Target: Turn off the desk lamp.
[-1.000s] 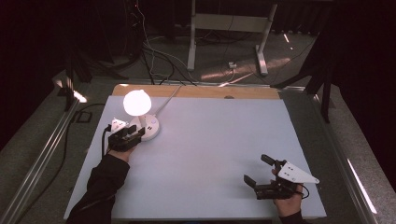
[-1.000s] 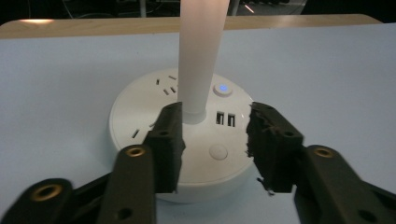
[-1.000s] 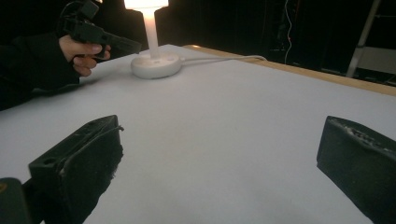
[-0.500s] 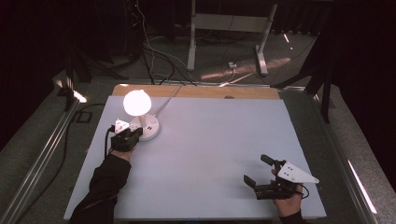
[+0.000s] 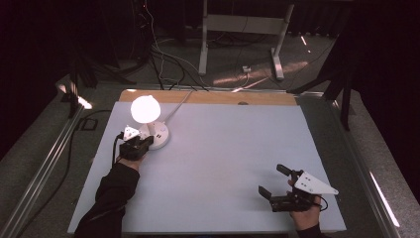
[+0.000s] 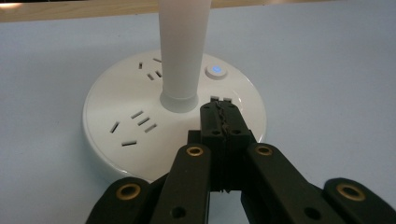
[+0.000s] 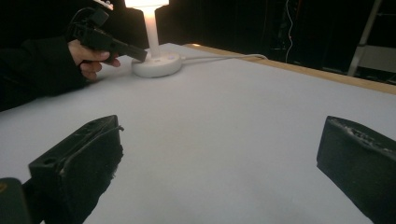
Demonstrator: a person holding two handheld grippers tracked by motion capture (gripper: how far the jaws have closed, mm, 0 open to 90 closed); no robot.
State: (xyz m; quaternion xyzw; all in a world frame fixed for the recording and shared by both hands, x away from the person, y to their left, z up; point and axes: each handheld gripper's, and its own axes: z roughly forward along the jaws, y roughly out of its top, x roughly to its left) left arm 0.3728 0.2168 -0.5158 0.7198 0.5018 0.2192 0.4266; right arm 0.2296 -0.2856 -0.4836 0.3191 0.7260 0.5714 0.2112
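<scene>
A white table lamp with a glowing globe (image 5: 145, 109) stands at the far left on a round white base (image 5: 159, 135) that carries sockets. My left gripper (image 5: 147, 142) is shut with nothing between its jaws. In the left gripper view its tips (image 6: 220, 112) sit over the base (image 6: 126, 112), just in front of the stem (image 6: 183, 51) and below a small button lit blue (image 6: 216, 70); I cannot tell whether they touch. My right gripper (image 5: 271, 179) is open and holds nothing, low over the mat at the near right.
A pale blue mat (image 5: 228, 148) covers the table, with a wooden strip (image 5: 213, 97) along the far edge. The lamp's white cord (image 5: 178, 101) runs off the back. Beyond the table are floor cables and a metal stand (image 5: 240, 29).
The left gripper has edged slightly toward the lamp base. The lamp glows throughout. The right gripper has kept still.
</scene>
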